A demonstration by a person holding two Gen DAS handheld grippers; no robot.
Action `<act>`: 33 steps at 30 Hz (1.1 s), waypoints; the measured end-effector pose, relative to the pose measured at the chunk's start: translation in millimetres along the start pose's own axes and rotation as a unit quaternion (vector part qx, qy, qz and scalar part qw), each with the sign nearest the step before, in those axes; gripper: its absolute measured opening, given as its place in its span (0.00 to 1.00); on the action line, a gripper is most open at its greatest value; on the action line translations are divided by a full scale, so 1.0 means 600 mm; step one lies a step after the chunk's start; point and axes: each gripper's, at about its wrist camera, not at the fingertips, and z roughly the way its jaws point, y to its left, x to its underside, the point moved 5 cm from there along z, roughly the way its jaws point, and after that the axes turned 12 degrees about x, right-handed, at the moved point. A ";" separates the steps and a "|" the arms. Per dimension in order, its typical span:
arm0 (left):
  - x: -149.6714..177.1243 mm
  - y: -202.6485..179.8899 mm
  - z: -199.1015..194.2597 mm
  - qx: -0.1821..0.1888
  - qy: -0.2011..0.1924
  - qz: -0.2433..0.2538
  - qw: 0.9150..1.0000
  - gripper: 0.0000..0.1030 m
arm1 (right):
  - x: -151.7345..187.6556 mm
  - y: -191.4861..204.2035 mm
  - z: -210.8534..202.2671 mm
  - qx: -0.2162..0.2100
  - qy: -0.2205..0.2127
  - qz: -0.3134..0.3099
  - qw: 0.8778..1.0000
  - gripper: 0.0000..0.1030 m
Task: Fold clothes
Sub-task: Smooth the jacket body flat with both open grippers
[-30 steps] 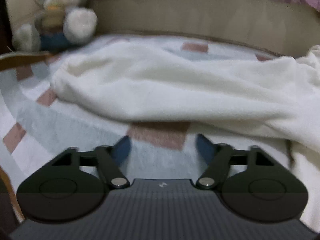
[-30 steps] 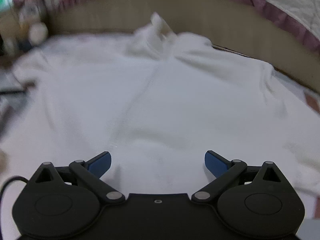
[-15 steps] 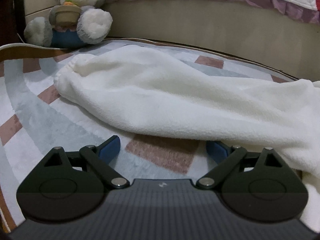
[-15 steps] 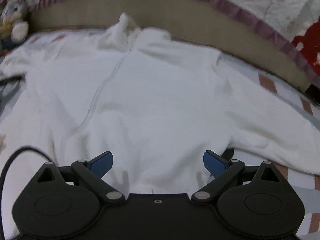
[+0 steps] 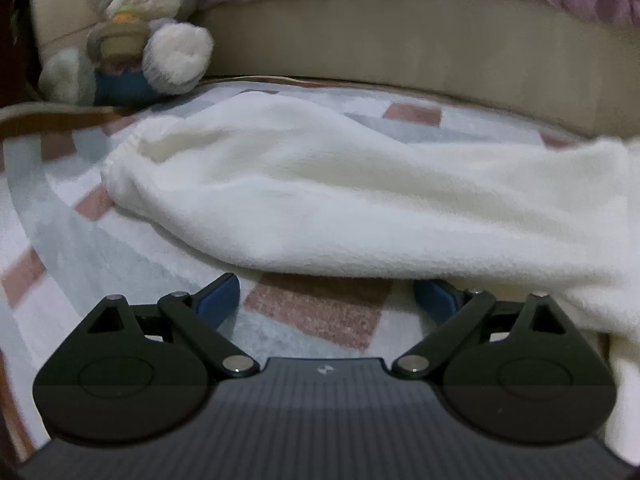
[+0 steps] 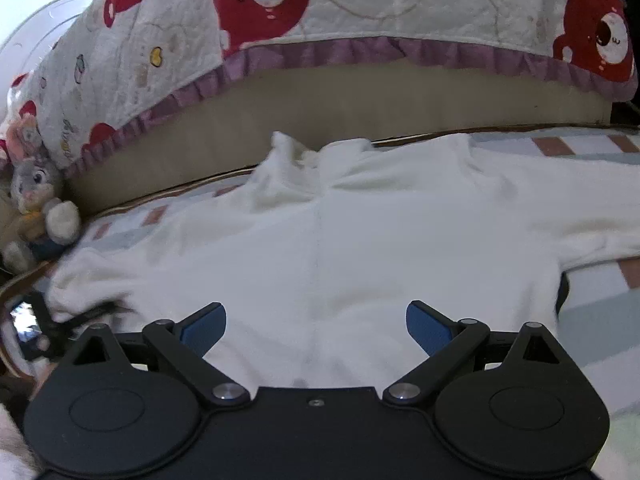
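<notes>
While a white fleece top [image 6: 340,248] lay spread flat on a checked rug [image 5: 120,248], its front faced up, collar toward a bed [image 6: 360,96] draped in a quilt [image 6: 360,8] printed with red bears. From the right wrist view, the top's body ran straight ahead of the right hand-held gripper [image 6: 316,322], long axis pointing away toward the collar, hem nearest. One sleeve [image 5: 340,200] stretched out to the left, its long axis running crosswise in front of the left hand-held gripper [image 5: 326,298], cuff toward a plush rabbit [image 5: 136,36] by the bed.

The left hand-held gripper sat closest to that sleeve, so it seemed the likelier one to fold it inward. Its jaws stood wide apart and held nothing; the left finger hovered over bare rug, while the right finger was tucked just under the sleeve's near edge. The right hand-held gripper was also spread wide and empty, hovering above the hem, though whether it touched the fabric could not be told.
</notes>
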 end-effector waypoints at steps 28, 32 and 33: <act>0.084 -0.285 -0.353 0.383 0.223 0.372 0.816 0.79 | 0.140 0.055 -0.013 -0.211 0.110 -0.198 0.951 0.63; 0.144 -0.313 -0.337 0.336 0.249 0.466 0.780 0.79 | 0.127 0.017 -0.024 -0.182 0.106 -0.181 0.961 0.63; 0.152 -0.316 -0.326 0.334 0.264 0.455 0.782 0.79 | 0.126 0.007 -0.023 -0.177 0.109 -0.169 0.963 0.63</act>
